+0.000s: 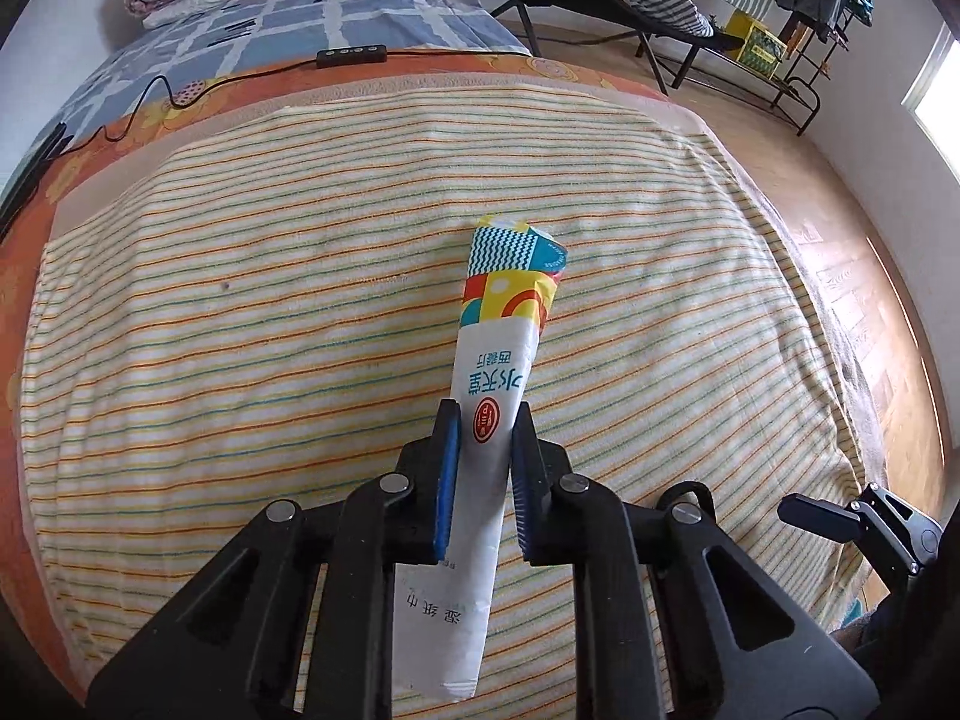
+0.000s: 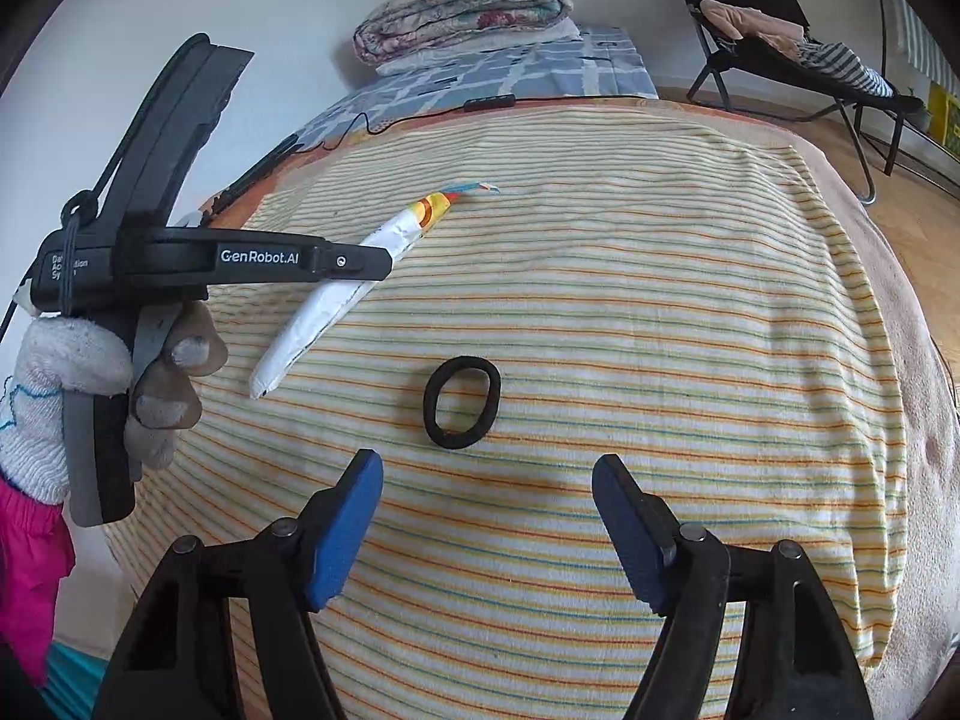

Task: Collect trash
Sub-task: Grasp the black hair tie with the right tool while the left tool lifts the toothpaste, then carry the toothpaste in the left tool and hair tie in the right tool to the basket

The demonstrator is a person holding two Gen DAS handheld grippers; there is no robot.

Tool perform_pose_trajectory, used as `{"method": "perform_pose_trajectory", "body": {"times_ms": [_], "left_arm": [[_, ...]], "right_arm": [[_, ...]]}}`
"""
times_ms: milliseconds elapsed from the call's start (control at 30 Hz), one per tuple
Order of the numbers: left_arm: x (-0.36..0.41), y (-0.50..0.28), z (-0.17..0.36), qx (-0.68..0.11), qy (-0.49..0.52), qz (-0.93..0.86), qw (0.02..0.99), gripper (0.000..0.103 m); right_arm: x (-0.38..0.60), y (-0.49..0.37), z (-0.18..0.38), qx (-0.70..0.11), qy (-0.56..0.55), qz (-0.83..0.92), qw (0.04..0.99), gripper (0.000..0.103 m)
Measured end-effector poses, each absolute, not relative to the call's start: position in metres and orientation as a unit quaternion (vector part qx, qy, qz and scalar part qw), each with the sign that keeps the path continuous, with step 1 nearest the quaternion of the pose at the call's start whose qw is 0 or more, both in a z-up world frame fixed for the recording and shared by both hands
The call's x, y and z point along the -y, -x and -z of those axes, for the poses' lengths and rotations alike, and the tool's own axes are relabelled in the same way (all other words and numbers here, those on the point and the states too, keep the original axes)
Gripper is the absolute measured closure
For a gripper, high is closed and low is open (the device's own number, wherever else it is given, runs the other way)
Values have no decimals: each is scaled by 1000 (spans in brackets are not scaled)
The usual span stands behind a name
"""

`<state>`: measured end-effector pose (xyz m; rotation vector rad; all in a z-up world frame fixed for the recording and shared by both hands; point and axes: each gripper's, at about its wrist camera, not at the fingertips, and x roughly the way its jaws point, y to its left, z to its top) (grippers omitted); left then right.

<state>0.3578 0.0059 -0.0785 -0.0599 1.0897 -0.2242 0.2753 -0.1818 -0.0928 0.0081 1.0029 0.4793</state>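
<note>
While the left hand-held gripper (image 1: 485, 420) pinches a flat, crinkly wet-wipe packet (image 1: 495, 360) w/ blue pads mid-length, packet is lifted above the striped terry towel (image 1: 240, 312) on the bed. Right hand-held gripper (image 2: 487, 480) gapes wide, empty, just short of a black elastic hair-tie ring (image 2: 462, 402). Towel around it lies bare.

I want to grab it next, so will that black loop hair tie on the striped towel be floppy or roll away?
The black loop hair tie lies flat on the striped towel, so it probably won't roll. It looks thin and soft, likely sagging when lifted. The open right gripper may need to pinch one strand.
</note>
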Motion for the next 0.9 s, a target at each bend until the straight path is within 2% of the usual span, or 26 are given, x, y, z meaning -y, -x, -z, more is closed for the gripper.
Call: {"method": "perform_pose_trajectory", "body": {"times_ms": [67,200,367,433,900], "left_arm": [[-10,-353,75,-514,39,102,851,96],[-18,-345,72,-510,46,94,854,97],[-27,-336,69,-505,65,92,856,97],[-29,-330,66,-502,70,93,857,97],[-22,-245,27,-473,66,96,873,97]], "right_arm": [[171,-283,97,-484,5,-229,844,36],[156,-291,103,-487,38,-205,848,40],[152,-290,102,-474,67,-194,856,81],[157,-290,100,-475,54,-198,856,89],[176,-233,55,-440,26,-214,871,91]]}}
